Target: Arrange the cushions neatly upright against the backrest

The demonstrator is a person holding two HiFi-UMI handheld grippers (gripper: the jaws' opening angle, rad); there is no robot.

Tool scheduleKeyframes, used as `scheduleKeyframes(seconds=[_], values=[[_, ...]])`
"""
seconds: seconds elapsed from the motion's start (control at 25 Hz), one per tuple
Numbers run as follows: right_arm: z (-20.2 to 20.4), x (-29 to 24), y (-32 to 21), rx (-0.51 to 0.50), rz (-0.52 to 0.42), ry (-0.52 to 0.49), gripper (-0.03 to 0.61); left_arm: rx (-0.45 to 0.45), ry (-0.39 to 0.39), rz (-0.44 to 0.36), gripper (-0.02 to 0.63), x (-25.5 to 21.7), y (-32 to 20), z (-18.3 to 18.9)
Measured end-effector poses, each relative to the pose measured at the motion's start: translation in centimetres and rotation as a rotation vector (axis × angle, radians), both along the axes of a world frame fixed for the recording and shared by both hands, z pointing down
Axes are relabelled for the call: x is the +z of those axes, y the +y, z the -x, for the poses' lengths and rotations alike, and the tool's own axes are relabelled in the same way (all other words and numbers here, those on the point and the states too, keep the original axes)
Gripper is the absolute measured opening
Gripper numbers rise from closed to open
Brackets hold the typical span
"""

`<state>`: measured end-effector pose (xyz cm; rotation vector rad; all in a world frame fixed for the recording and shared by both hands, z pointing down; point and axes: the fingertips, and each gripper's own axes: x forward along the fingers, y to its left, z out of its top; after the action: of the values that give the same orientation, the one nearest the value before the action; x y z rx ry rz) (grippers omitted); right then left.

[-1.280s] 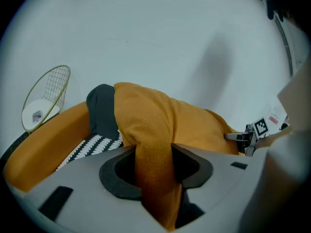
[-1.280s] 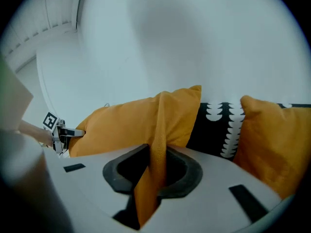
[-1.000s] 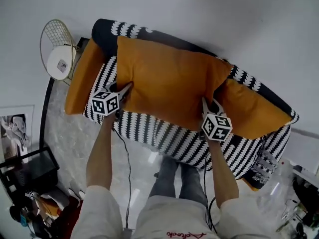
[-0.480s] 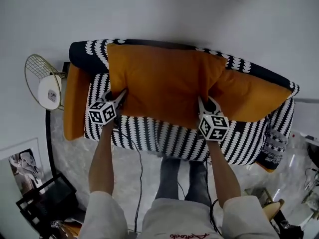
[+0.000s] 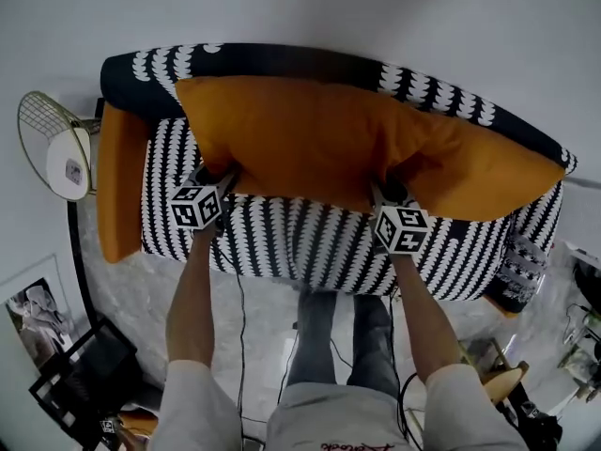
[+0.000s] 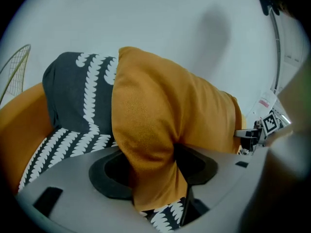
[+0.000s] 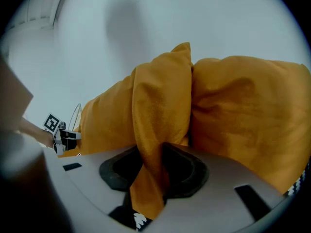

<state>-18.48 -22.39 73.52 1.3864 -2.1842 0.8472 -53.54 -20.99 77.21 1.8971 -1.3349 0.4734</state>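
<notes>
Orange cushion's [image 5: 310, 139] edge meets backrest [image 5: 282, 62], seat [image 5: 300, 242] front exposed

Lt tee [image 5: 319, 412], grey trousers [image 5: 315, 346]

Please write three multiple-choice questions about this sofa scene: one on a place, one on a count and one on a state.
1. Where does the wire side table stand?
A. beside the left end of the sofa
B. on the seat
C. behind the right end

2. How many orange cushions are in view?
A. two
B. three
C. four

3. The jaws of the right gripper are
A. empty
B. around orange cushion fabric
C. around the sofa's arm

Key:
1 A: the head view shows it just past the left arm.
2 B: there is a left cushion, a middle cushion and a right cushion.
3 B: fabric of the middle cushion runs between its jaws, which have just been opening.
</notes>
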Motion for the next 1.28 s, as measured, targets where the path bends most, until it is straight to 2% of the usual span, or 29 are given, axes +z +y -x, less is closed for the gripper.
scheduleKeyframes(seconds=[0.12, 0.32, 0.56, 0.76, 0.92, 1.0, 1.04, 1.08, 1.16, 1.2, 1.28], values=[[0.3, 1.1, -0.3, 0.010, -0.036, 0.007, 0.172, -0.010, 0.011, 0.001, 0.285, 1.5, 0.0, 0.7], [0.2, 0.7, -0.2, 0.010, -0.073, 0.011, 0.220, -0.014, -0.022, 0.010, 0.323, 1.4, -0.4, 1.3], [-1.0, -0.3, 1.1, 0.002, -0.065, 0.065, 0.366, -0.058, -0.039, 0.026, 0.345, 0.7, 2.6, 3.1], [-1.9, -1.7, 2.9, 0.027, -0.049, 0.048, 0.365, -0.100, -0.054, -0.026, 0.345, -1.8, 4.2, 3.6], [-1.5, -3.6, 4.0, 0.021, -0.061, 0.029, 0.362, -0.096, -0.020, -0.090, 0.345, -4.5, 4.3, 2.0], [-1.5, -5.0, 4.6, 0.019, -0.073, 0.022, 0.335, -0.072, -0.003, -0.111, 0.345, -5.9, 4.5, 0.5], [-1.7, -5.8, 4.8, 0.023, -0.082, 0.019, 0.296, -0.058, 0.007, -0.124, 0.335, -6.8, 4.5, -0.3], [-1.9, -6.7, 5.0, 0.028, -0.092, 0.012, 0.251, -0.043, 0.019, -0.141, 0.297, -7.7, 4.6, -1.3], [-2.3, -8.6, 5.4, 0.039, -0.110, -0.010, 0.164, -0.012, 0.039, -0.188, 0.132, -9.9, 4.6, -3.2], [-2.5, -9.4, 5.7, 0.041, -0.117, -0.015, 0.102, 0.005, 0.047, -0.210, 0.078, -11.0, 4.7, -4.2], [-2.9, -10.9, 6.2, 0.041, -0.132, -0.025, 0.037, 0.042, 0.065, -0.247, 0.041, -12.8, 4.8, -6.4]])
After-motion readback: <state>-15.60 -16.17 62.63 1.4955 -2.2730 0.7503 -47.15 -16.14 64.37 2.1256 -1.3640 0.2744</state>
